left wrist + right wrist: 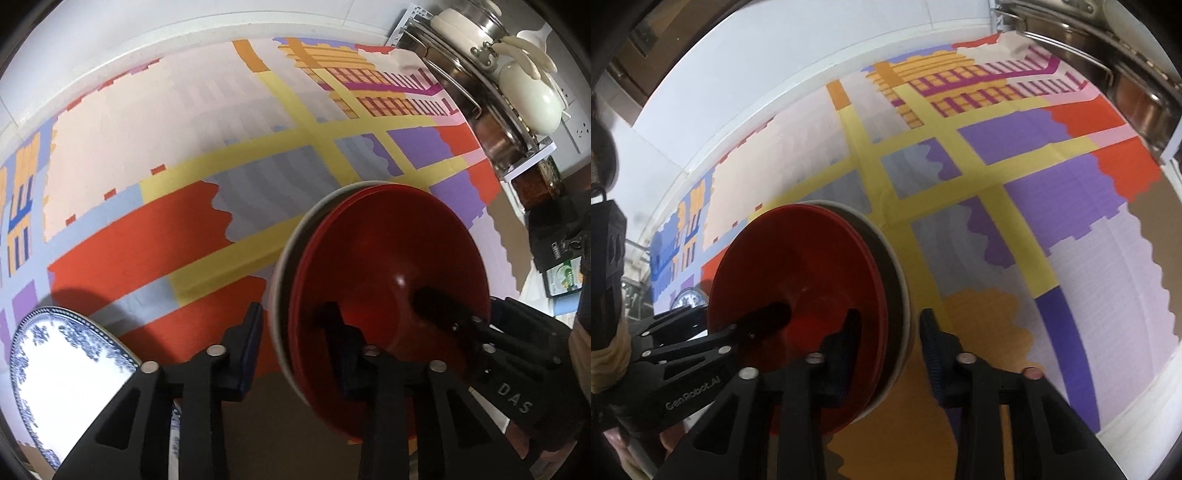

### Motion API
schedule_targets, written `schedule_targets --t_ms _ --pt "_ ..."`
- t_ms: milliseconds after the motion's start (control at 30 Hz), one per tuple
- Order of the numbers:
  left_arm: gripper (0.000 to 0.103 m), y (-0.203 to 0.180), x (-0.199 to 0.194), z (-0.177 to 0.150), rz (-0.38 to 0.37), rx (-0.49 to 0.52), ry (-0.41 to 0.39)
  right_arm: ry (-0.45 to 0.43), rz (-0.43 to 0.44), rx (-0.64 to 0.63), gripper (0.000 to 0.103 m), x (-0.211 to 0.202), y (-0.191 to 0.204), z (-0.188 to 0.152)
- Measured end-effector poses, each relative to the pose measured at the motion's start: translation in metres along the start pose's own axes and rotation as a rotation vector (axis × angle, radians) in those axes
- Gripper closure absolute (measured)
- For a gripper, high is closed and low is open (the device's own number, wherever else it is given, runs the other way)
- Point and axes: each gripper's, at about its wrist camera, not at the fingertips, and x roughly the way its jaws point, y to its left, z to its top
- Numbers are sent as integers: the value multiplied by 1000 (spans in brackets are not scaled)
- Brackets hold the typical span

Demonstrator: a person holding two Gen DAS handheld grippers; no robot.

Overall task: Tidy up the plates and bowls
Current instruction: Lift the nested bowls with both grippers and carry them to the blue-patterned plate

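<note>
Two grippers, left gripper [295, 332] and right gripper [888, 336], each straddle opposite rims of the stacked bowls [384, 280]; whether the pads press cannot be told. Step: carrying or setting down the stack. Next, keep it level above the tablecloth [155, 236].

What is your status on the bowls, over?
Left gripper, right gripper astride opposite rims of bowl stack, grip unclear. Red bowls nested in pale bowl. Blue plate apart.

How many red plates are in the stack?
2 red plates show by their rims, nested on a grey-white dish between both grippers. More could hide beneath. The blue-and-white plate lies apart on the cloth.
</note>
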Motion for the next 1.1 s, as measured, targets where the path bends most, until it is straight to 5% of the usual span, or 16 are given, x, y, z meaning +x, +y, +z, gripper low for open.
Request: schedule_targets --t_ms 533,1100 --pt "75 5 -15 -10 47 -133 -10 55 53 6 79 1 -2 6" --pt "75 61 -93 -59 64 -218 -133 -15 81 -148 79 -37 79 -20"
